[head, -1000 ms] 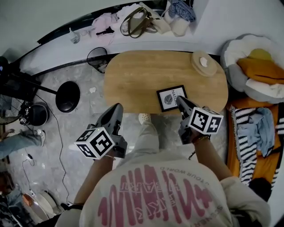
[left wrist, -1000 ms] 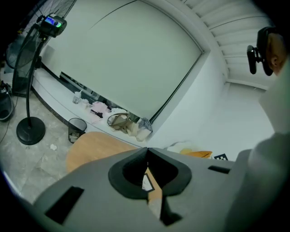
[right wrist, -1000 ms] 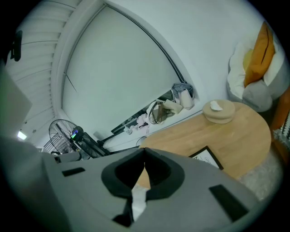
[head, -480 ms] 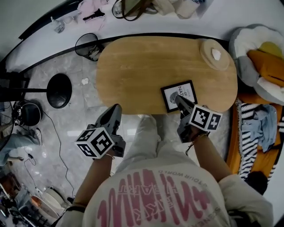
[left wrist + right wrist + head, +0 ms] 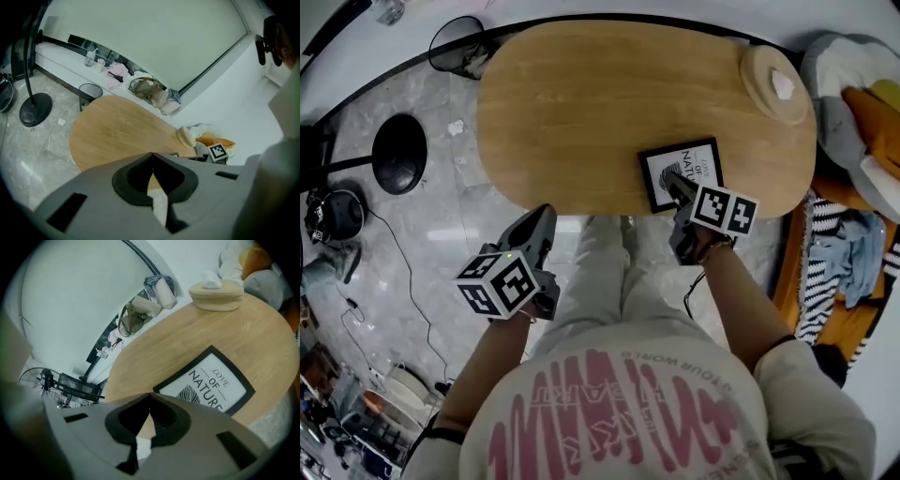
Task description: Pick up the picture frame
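The picture frame [image 5: 682, 172] is black with a white print. It lies flat near the front right edge of the oval wooden table [image 5: 581, 103]. My right gripper [image 5: 669, 177] hangs shut just over the frame's near left part, with nothing between its fingers. In the right gripper view the frame [image 5: 213, 383] lies right ahead of the closed tips [image 5: 150, 394]. My left gripper [image 5: 546, 217] is shut and empty. It hovers over the floor at the table's front edge, well left of the frame. Its tips [image 5: 152, 153] point across the table [image 5: 112, 131].
A round wooden tissue holder [image 5: 776, 82] sits at the table's far right end. Cushions and clothes [image 5: 862, 103] lie on the floor to the right. A black lamp base [image 5: 398, 153] and a wire bin [image 5: 457, 42] stand left of the table.
Both grippers have sunk toward the table. The right gripper's tip has come from the frame's near edge to over the frame. The view has closed in on the table.
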### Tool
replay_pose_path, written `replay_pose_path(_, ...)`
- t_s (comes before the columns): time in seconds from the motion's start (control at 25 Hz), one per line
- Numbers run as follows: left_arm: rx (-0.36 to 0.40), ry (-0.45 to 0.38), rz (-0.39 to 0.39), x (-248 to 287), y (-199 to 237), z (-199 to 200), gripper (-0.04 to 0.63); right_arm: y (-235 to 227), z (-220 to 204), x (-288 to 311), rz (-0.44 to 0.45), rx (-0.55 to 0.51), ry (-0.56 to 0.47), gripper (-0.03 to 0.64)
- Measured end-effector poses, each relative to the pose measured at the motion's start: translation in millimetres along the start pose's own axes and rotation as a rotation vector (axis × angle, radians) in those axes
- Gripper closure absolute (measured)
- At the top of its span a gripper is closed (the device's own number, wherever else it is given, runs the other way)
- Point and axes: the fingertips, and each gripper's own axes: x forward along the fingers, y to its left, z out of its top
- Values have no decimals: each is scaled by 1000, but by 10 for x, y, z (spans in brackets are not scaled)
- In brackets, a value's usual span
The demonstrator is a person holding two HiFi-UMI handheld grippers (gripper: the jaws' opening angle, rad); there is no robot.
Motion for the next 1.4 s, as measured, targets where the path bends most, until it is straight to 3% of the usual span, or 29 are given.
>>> replay_pose_path(0.2, 44, 86, -25, 284, -30, -273, 592, -129, -40, 285, -39, -78, 76, 612)
replay_pose_path(0.48, 17, 81, -56, 498, -138, -180, 592, -167, -163, 507, -149, -289, 149, 610)
replay_pose_path(0.56, 28, 94, -53, 505, -129, -179, 592, -123, -205, 572, -155, -351, 169, 505)
replay_pose_path(0.68, 14, 100, -33, 502, -55, -170, 592, -105, -280, 652, -201, -426, 208, 501)
replay_pose_path(0.76, -4, 96, -27, 513, -22, -145, 592, -173, -321, 688, -270, -455, 231, 461)
replay_pose_path(0.92, -4, 93, -27, 531, -11, -90, 592, -326, -385, 710, -389, -437, 267, 426)
replay_pose_path(1.2, -17, 82, -22, 519, 59, 0, 592, -316, -428, 776, -460, -645, 315, 451)
replay_pose_path(1.4, -27, 71, -26, 502, 53, -27, 592, -318, -412, 790, -457, -613, 335, 459)
